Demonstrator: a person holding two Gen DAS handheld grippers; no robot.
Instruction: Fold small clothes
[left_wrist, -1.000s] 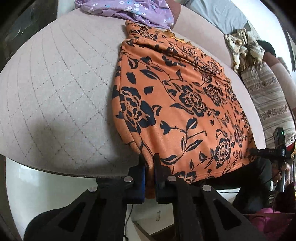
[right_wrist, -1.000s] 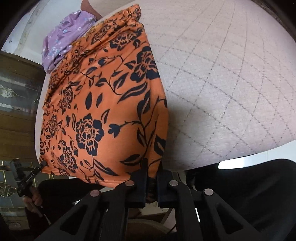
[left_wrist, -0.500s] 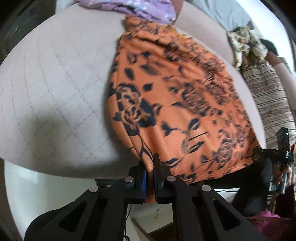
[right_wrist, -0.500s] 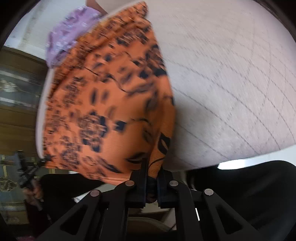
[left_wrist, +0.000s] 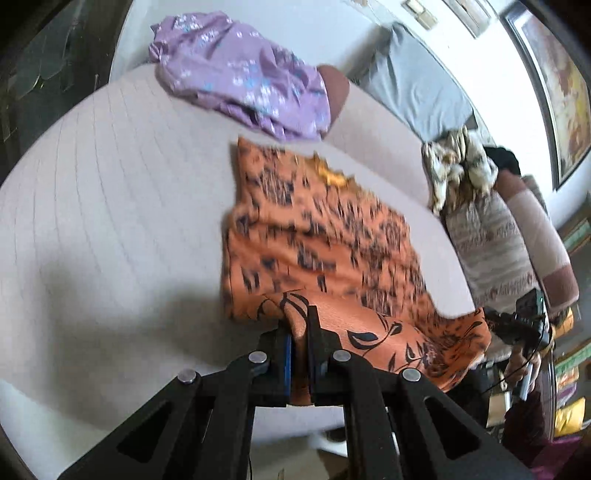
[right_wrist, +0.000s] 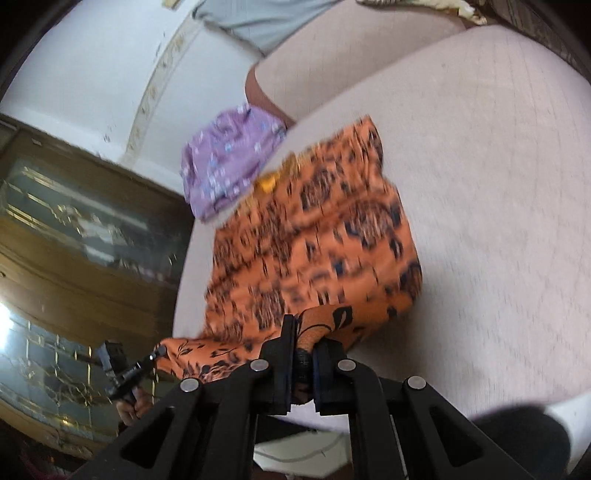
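An orange garment with a black floral print (left_wrist: 325, 236) lies on a beige quilted sofa seat (left_wrist: 110, 221); it also shows in the right wrist view (right_wrist: 314, 236). My left gripper (left_wrist: 300, 325) is shut on the garment's near left corner and holds it lifted above the seat. My right gripper (right_wrist: 304, 332) is shut on the near right corner, also lifted. The near hem hangs stretched between the two grippers and curls over the rest of the cloth. The right gripper also shows at the far right of the left wrist view (left_wrist: 517, 321).
A crumpled purple flowered garment (left_wrist: 240, 96) lies at the back of the seat, just beyond the orange one. A grey cushion (left_wrist: 413, 88) and a pile of patterned cloth (left_wrist: 458, 162) sit on the right. A wooden glass-fronted cabinet (right_wrist: 74, 229) stands on the left.
Both grippers have lifted the near hem off the seat edge and carried it forward toward the far end of the garment. The views now look over the seat from higher.
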